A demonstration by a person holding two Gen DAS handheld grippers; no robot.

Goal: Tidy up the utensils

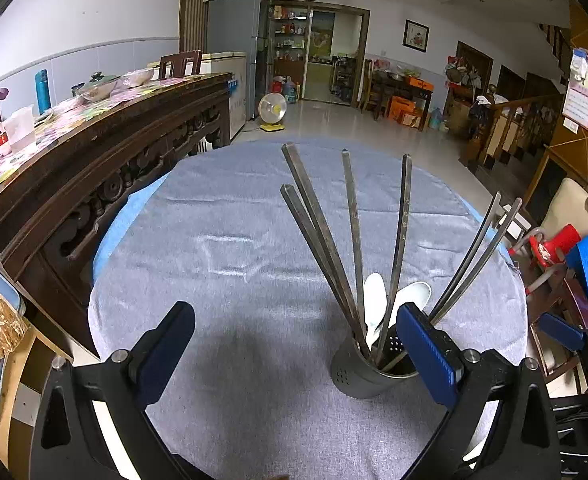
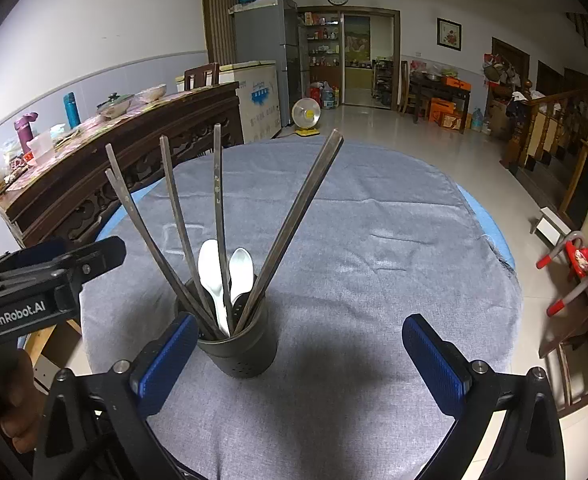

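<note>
A dark perforated utensil holder (image 1: 360,376) (image 2: 239,354) stands upright on the round table's grey cloth (image 1: 233,240) (image 2: 374,260). It holds several metal chopsticks (image 1: 322,236) (image 2: 219,216) fanned outward and two white spoons (image 1: 376,298) (image 2: 211,276). My left gripper (image 1: 300,348) is open and empty, with the holder just inside its right finger. My right gripper (image 2: 300,354) is open and empty, with the holder just inside its left finger. The left gripper also shows at the left edge of the right wrist view (image 2: 49,276).
A carved dark wooden sideboard (image 1: 105,152) (image 2: 133,148) with bottles, cups and bowls stands left of the table. A red child's chair (image 2: 582,264) and wooden furniture stand at the right. A small fan (image 1: 271,110) sits on the tiled floor beyond.
</note>
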